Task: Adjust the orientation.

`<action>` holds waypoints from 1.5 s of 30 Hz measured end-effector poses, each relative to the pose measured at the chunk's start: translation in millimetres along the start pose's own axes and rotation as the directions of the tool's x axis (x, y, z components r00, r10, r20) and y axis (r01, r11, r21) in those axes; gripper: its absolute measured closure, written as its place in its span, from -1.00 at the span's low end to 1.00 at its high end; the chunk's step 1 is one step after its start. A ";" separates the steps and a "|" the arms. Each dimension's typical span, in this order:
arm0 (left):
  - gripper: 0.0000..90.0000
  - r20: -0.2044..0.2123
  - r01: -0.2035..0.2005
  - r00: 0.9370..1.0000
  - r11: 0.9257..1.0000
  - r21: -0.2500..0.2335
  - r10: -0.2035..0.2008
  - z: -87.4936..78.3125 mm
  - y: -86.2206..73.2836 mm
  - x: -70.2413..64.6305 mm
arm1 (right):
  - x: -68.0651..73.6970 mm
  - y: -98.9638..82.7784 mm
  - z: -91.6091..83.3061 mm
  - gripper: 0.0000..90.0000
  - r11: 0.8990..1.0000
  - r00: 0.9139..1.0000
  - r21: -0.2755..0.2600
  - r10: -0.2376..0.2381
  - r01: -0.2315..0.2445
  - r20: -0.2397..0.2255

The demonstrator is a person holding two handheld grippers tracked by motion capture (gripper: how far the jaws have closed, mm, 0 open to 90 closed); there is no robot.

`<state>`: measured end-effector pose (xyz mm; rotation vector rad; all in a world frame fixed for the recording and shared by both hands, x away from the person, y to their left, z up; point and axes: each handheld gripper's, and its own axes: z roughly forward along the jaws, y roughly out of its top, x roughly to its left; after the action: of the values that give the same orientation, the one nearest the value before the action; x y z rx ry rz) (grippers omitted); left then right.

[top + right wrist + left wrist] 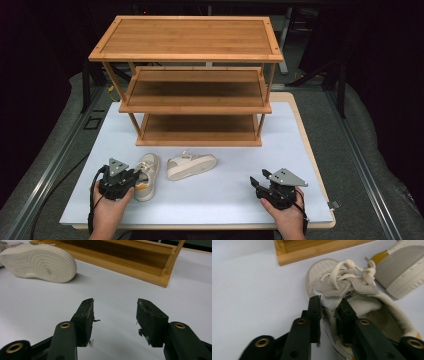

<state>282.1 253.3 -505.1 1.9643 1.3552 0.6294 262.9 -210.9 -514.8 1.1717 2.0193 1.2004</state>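
Note:
A cream sneaker (148, 172) with white laces stands upright on the white mat, toe pointing away from me. My left gripper (135, 180) is shut on the near side wall of that sneaker (342, 282); in the left gripper view one jaw lies outside the collar and the other inside, with my left gripper (329, 305) pinching the upper by the tongue. A second cream sneaker (191, 165) lies on its side just to the right, its sole (40, 262) facing me. My right gripper (256, 184) rests at the mat's front right, and my right gripper (115, 307) is open with nothing between its jaws.
A three-tier bamboo shoe rack (200, 90) stands at the back of the mat, its bottom shelf (120, 257) low and open toward me. The white mat (215, 200) stretches bare between the two hands. Dark floor and metal rails surround the table.

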 end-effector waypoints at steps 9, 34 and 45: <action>0.10 0.084 0.063 0.995 0.997 -0.052 -0.058 -15.5 -8.0 15.6 | 29.3 30.9 32.2 0.04 1.000 0.998 0.007 -0.019 0.020 -0.056; -0.01 0.112 0.113 0.989 0.987 -0.111 -0.101 -20.7 -13.7 30.5 | 91.2 74.1 98.0 0.02 0.998 0.997 0.007 -0.055 0.056 -0.056; -0.03 0.111 0.115 0.989 0.987 -0.115 -0.102 -21.6 -13.2 30.6 | 91.5 39.3 71.6 0.00 0.997 0.995 0.061 0.051 -0.046 -0.085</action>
<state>269.2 290.5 -500.0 1.7894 1.3190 0.5366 288.3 -90.9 -514.4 1.2223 2.1147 1.2423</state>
